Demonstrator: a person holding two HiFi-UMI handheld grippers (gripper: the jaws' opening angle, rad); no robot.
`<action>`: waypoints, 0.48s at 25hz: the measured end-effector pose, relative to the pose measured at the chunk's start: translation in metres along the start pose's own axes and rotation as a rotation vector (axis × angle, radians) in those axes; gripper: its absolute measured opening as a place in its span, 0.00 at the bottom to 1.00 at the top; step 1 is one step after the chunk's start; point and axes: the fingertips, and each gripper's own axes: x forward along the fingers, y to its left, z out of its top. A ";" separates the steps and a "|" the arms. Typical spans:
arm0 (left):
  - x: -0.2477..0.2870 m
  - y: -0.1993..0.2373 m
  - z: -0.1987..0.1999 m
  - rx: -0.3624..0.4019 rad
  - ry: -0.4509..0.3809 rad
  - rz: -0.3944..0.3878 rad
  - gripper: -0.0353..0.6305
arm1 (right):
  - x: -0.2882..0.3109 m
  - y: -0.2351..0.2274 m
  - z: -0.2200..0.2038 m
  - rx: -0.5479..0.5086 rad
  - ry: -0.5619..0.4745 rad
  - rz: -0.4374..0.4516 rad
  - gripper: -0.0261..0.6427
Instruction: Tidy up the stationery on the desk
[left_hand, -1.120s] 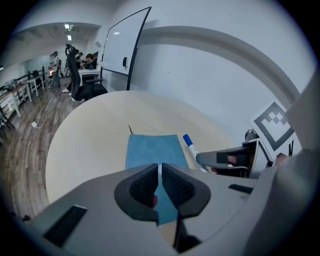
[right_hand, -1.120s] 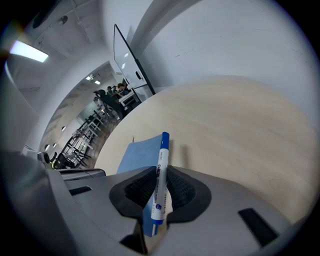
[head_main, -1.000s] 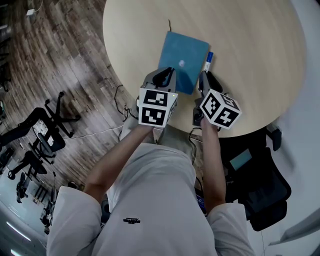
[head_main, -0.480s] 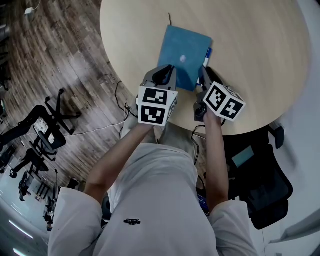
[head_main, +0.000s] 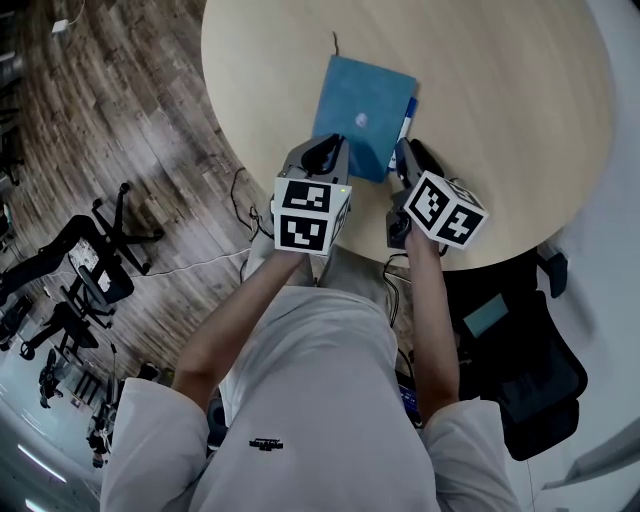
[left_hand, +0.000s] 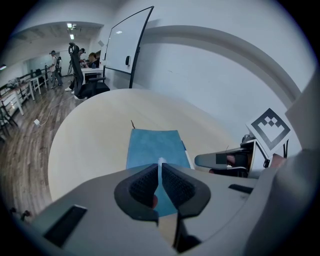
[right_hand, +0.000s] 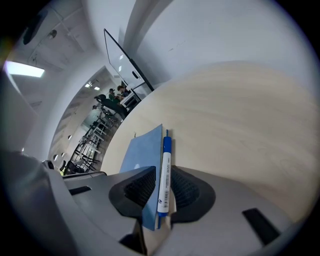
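Left gripper (left_hand: 160, 172): jaws closed tight on blue notebook's (head_main: 362, 105) near edge. Right gripper (right_hand: 162, 172): partly closed, clamping pen (right_hand: 166, 146) against notebook's right edge. Notebook lies by round table's (head_main: 500, 120) near rim; bare tabletop beyond.

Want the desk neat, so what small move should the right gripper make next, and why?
Probably open the right gripper a little and draw it back. It holds the pen, which already lies straight along the right edge of the blue notebook, while the left gripper is shut on the near edge, steadying it.
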 end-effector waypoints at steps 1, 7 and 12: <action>-0.004 0.001 0.003 0.000 -0.007 0.002 0.11 | -0.002 0.002 0.000 -0.001 -0.001 0.002 0.18; -0.040 -0.004 0.025 0.024 -0.047 0.003 0.11 | -0.038 0.023 0.002 -0.037 -0.050 0.015 0.18; -0.096 -0.003 0.030 0.026 -0.070 -0.013 0.11 | -0.087 0.059 -0.006 -0.178 -0.099 -0.025 0.18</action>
